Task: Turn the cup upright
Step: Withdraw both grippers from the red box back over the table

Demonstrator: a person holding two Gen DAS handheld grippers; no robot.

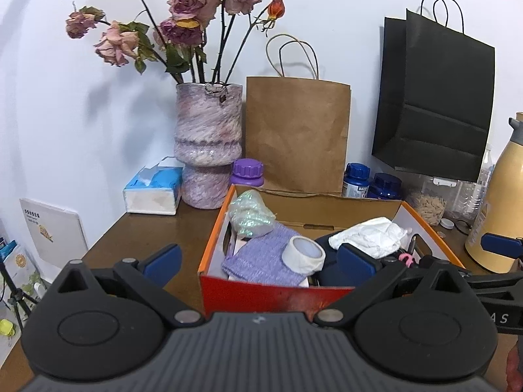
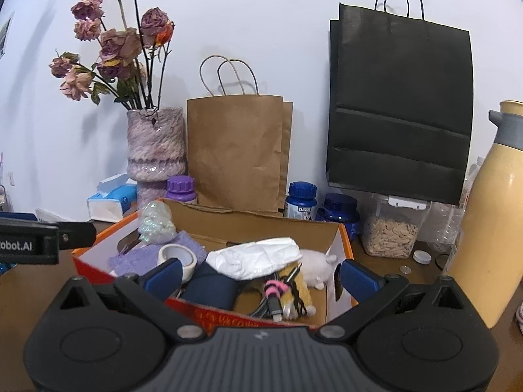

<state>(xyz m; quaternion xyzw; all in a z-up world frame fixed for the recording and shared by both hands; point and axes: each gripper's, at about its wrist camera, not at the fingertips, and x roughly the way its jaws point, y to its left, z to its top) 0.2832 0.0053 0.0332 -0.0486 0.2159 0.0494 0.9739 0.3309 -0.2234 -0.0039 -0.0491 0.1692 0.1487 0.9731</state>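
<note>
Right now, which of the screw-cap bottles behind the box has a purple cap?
The bottle beside the vase, at the box's left rear corner. The two bottles further right have blue caps.

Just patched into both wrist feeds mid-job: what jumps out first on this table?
The orange box crammed with clutter sits dead centre, right ahead of both open tongs, left and right. Behind it, against the wall, stand a vase of dried roses on the left, a brown paper bag and a black bag. No cup is plainly identifiable in either view.
</note>
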